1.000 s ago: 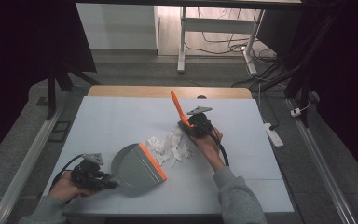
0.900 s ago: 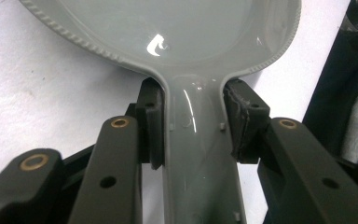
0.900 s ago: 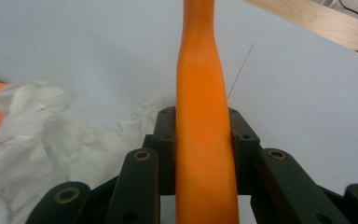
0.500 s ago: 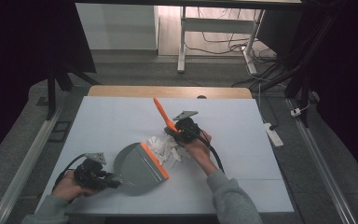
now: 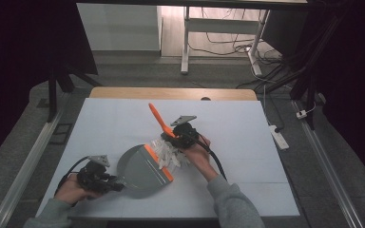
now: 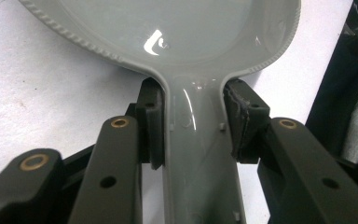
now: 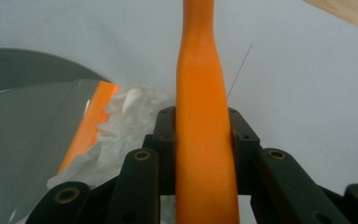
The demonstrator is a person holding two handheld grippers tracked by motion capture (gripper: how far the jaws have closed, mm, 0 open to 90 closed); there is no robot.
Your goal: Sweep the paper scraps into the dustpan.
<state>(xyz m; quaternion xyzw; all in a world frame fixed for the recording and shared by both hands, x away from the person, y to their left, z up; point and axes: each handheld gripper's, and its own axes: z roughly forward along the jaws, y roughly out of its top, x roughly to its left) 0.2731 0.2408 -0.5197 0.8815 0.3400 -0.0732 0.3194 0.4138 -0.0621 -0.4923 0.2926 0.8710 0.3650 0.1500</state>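
A grey dustpan point(image 5: 140, 169) with an orange lip point(image 5: 158, 163) lies on the white table point(image 5: 247, 128). My left gripper point(image 5: 105, 182) is shut on the dustpan's handle point(image 6: 200, 154), pads pressed on both of its sides. My right gripper point(image 5: 175, 135) is shut on the orange handle point(image 7: 204, 121) of a brush point(image 5: 158, 118) that slants up and to the left. Crumpled white paper scraps point(image 5: 168, 153) lie at the dustpan's lip, under the right gripper; they show beside the lip point(image 7: 86, 126) in the right gripper view as scraps point(image 7: 121, 126).
A wooden strip point(image 5: 171, 93) runs along the table's far edge. Beyond it stand a table leg frame point(image 5: 186, 38) and loose cables point(image 5: 233, 45) on the floor. A white power strip point(image 5: 279, 136) lies on the floor to the right. Bare tabletop spreads right of the right hand.
The right gripper has swept the brush leftward and nearer, pushing the paper scraps against the dustpan's lip. The left gripper and the dustpan have stayed put.
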